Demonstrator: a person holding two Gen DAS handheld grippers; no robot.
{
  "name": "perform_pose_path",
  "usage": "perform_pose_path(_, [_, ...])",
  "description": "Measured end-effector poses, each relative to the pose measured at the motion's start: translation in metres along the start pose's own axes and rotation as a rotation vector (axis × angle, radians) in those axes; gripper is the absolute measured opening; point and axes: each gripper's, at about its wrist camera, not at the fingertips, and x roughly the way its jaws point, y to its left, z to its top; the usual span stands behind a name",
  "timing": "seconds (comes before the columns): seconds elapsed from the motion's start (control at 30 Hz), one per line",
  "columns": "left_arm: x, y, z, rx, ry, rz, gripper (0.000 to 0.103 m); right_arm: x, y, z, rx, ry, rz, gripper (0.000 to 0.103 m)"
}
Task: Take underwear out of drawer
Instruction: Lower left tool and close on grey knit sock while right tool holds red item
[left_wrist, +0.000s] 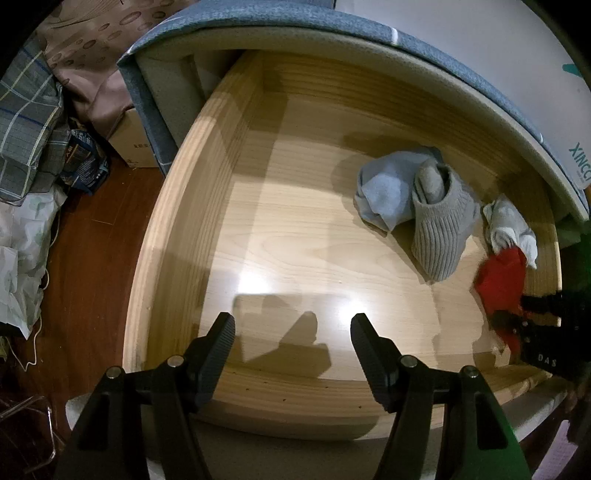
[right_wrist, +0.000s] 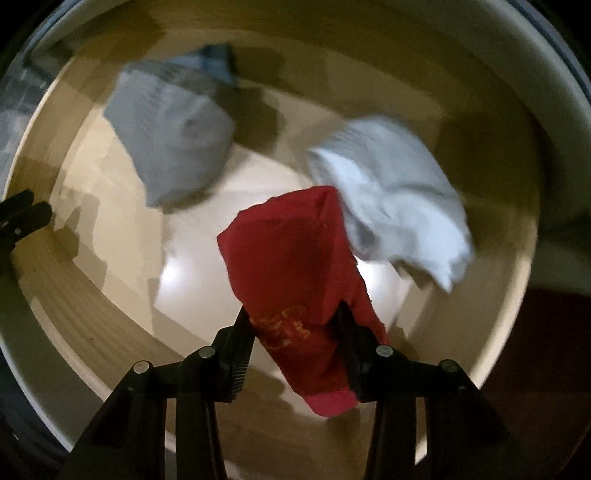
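While left gripper (left_wrist: 291, 328) gapes empty, right gripper (right_wrist: 293, 321) pinches red underwear (right_wrist: 291, 266), above drawer (left_wrist: 177, 206).

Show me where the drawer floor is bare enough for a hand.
Bare: the drawer floor from its left wall to the blue cloth, ahead of the open left gripper. Crowded: the right side, with grey sock, white cloth, red garment.

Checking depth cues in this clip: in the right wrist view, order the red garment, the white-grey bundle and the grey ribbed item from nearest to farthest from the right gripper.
1. Red garment, clamped in the right gripper.
2. White-grey bundle, upper right, beside the red.
3. Grey ribbed item, upper left, near the drawer back.
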Motion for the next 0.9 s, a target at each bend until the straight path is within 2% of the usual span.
perform_pose_path(0.2, [0.001,-0.001,0.000,-0.001,-0.003,0.002,0.067,0.003,-0.012,-0.021,0.156,0.057,0.010,0.039])
perform_pose_path(0.4, [0.001,-0.001,0.000,-0.002,-0.010,0.002,0.067,0.004,-0.026,-0.030,0.280,0.060,0.037,0.039])
perform_pose_path(0.53, [0.000,0.000,0.000,-0.003,-0.015,-0.003,0.067,0.005,-0.034,-0.030,0.311,0.062,0.032,0.038])
perform_pose_path(0.73, [-0.003,-0.001,-0.003,0.011,-0.017,-0.025,0.067,0.007,-0.020,-0.034,0.332,0.040,0.018,0.038])
perform_pose_path(0.9, [-0.008,-0.015,-0.003,0.091,-0.043,-0.029,0.067,0.006,-0.015,-0.048,0.338,0.012,0.016,0.038])
